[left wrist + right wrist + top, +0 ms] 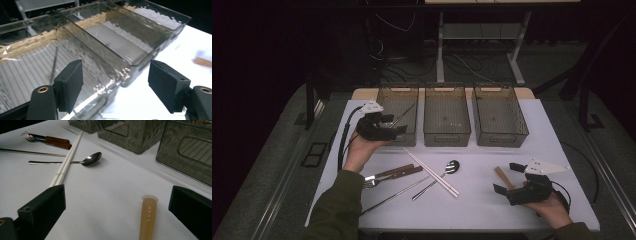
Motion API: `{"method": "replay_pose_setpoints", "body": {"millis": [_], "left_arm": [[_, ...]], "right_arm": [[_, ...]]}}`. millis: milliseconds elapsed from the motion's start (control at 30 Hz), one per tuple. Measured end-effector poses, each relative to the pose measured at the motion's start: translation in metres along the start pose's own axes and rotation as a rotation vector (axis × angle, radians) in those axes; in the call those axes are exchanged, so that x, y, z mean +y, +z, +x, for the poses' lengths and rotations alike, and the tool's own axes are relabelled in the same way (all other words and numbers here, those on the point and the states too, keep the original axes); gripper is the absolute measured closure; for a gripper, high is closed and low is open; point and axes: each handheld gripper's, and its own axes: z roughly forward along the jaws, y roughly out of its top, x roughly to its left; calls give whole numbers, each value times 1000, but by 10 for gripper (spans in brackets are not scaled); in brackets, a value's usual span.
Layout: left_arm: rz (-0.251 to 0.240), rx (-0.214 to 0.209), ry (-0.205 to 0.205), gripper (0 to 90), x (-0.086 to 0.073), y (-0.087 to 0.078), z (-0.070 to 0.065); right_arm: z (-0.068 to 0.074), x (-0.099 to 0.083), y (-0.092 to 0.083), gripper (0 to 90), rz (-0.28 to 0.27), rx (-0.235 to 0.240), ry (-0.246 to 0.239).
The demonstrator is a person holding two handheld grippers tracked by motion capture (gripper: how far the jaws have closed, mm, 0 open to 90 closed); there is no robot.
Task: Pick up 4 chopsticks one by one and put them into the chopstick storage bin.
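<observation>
Left gripper [115, 85] view reveals a thin metal stick [53, 65] inside the bin [30, 40]

"LUSN" on tan handle [148, 220], lengthwise

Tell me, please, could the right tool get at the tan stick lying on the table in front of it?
Probably yes: the right tool is open, the tan stick lies flat between its jaws, untouched, and bare table surrounds it, with the spoon and white chopsticks well off.
</observation>
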Motion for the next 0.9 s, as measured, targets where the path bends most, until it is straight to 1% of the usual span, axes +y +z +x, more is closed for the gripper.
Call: {"method": "replay_pose_setpoints", "body": {"millis": [100, 200, 400, 500, 600, 800, 900], "left_arm": [[-7, -1, 12, 249, -9, -3, -8], [10, -7, 23, 235, -16, -5, -15], [6, -17, 27, 230, -29, -13, -28], [4, -28, 27, 230, -36, -18, -34], [13, -38, 37, 229, -43, -20, -41], [28, -57, 53, 229, -56, -24, -53], [35, -65, 64, 235, -62, -26, -58]], "right_arm": [[0, 0, 1, 10, 5, 4, 2], [1, 0, 2, 10, 9, 10, 0], [1, 0, 3, 10, 18, 20, -5], [1, 1, 5, 10, 18, 24, -18], [0, 4, 6, 10, 18, 33, -32], [-7, 7, 11, 10, 24, 65, -26], [-8, 6, 13, 10, 31, 73, -23]]}}
